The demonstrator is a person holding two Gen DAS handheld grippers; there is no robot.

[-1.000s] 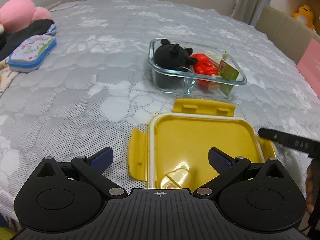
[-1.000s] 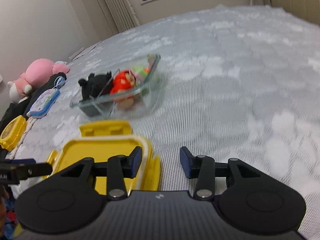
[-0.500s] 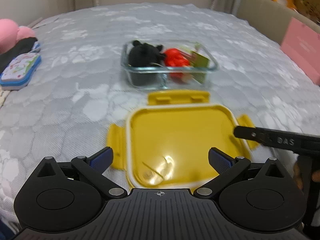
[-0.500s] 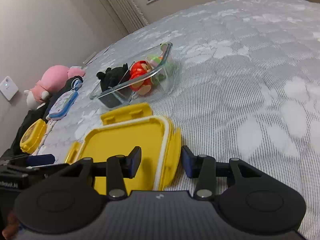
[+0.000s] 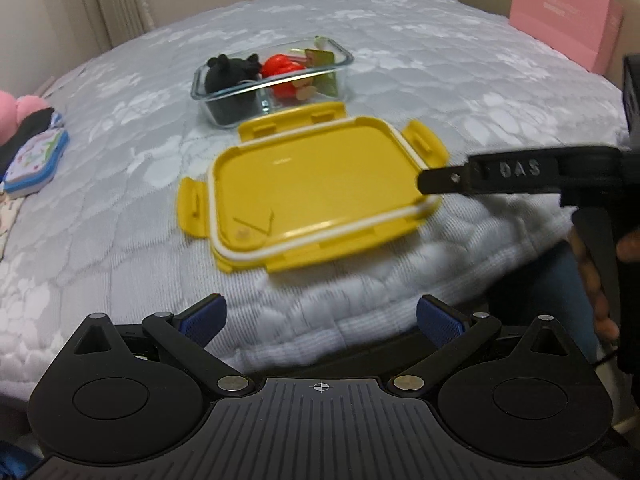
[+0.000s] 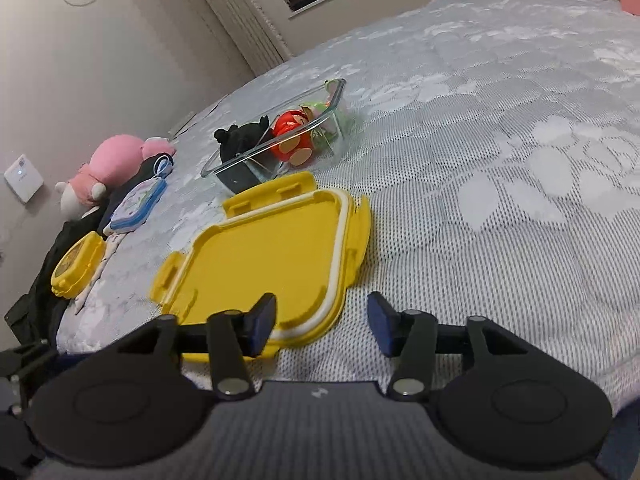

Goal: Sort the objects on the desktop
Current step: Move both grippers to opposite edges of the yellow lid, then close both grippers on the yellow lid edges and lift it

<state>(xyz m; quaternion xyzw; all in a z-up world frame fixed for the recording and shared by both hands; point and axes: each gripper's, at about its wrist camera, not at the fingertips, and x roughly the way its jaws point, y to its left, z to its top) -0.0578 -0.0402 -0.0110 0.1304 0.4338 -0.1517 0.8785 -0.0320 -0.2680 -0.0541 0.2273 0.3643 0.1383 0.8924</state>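
Near the front edge of the quilted bedspread [image 5: 120, 208] lay the yellow lid [image 5: 316, 196], flat, with its white seal ring facing up and its four hinged latches splayed out. Just behind it sat the glass container [image 5: 340, 66], lidless, holding a black plush toy [image 5: 230, 72], a red toy [image 5: 286, 70] and a green card [image 5: 320, 58].

The lid looked like light, stiff plastic, likely to slide on the fabric; its raised rim or a latch tab seemed the surest place to pinch. By contrast, the glass I judged heavy, slick and breakable, best taken by a side wall.

Off that lid, the left gripper [image 5: 318, 320] hung short of the bed edge, its blue pads spread wide around nothing. Lower down, the right gripper [image 6: 322, 326] stood half-spread astride the lid's near right corner, one pad over the yellow, the other beyond the rim, not yet pinching. Raised letters on its finger read "DAS". Far right, print on a pink bag [image 5: 568, 12] was too blurred to read.
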